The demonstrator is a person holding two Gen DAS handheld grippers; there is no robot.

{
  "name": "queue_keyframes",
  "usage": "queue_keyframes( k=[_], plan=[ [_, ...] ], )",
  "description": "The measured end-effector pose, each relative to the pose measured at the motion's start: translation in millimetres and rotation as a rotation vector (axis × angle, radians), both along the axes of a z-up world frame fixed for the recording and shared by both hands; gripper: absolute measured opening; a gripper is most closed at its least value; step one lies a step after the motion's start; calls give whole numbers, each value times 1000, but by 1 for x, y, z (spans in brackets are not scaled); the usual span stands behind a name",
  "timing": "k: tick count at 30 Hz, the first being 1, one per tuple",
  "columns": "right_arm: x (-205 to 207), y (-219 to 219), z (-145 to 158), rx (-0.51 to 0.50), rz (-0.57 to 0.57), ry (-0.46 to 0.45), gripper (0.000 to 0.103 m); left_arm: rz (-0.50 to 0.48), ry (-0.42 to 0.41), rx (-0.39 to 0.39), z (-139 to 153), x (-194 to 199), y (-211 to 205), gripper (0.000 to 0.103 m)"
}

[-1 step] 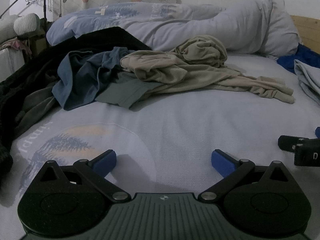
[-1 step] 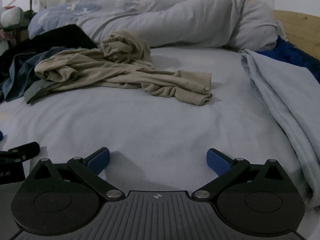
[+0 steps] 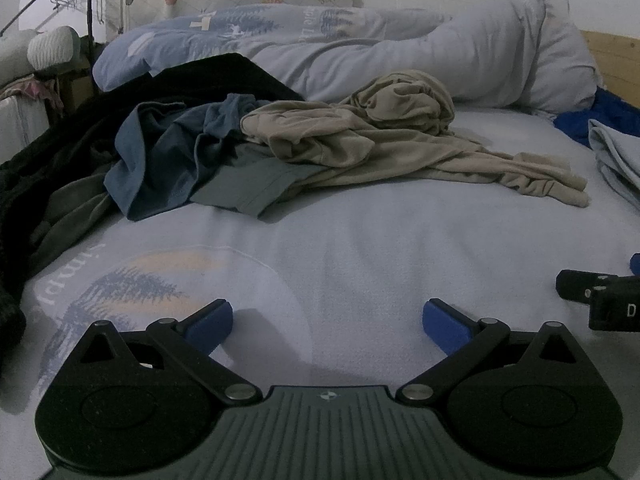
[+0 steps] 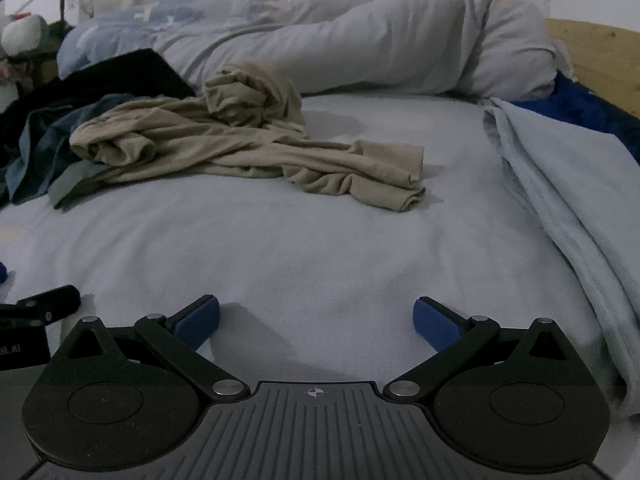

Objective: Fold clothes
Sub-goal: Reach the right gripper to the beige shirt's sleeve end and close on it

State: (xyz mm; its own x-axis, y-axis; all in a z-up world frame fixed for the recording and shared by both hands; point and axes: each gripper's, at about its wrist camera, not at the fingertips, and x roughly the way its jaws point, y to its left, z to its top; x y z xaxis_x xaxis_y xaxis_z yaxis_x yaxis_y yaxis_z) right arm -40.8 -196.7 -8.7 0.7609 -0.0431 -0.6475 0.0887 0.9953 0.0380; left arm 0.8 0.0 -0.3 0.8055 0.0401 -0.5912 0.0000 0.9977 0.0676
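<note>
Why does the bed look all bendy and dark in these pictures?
Both wrist views use fisheye lenses, so the bed sheet bulges and corners go black; the room is dim and grainy. In the right wrist view, the far pillow looks blurrier.

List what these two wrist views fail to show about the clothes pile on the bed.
- Beige garment: bunched up in both views, so its type and its collar or hem cannot be told.
- Blue garment: partly under the beige one in the left view; nearly cut off at the right view's edge.
- Black garment: too dark and cropped by the left edge.
- Light blue cloth: runs off the right view's edge.
</note>
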Motion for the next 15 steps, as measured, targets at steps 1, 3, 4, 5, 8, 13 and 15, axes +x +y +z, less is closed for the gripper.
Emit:
queue_keyframes(
  k=[1,3,4,5,8,13,15],
  plan=[
    [-1,2,-1,-2,0,-2,103,0,-1,-5,0,1,0,103],
    [-4,10,-5,-7,-1,-8,103,0,4,-16,0,2,1,103],
    [-5,14,-5,-7,-2,-10,103,0,9,-22,0,4,2,103],
    [-3,12,-6,5,-2,-8,103,0,13,-25,0,5,2,103],
    [0,5,-6,21,-2,-16,103,0,23,-20,1,3,5,103],
    [16,-20,-3,20,-39,-41,99,7,56,-25,3,10,0,103],
    [23,-28,-2,10,-50,-49,98,11,63,-37,5,13,0,103]
  ],
)
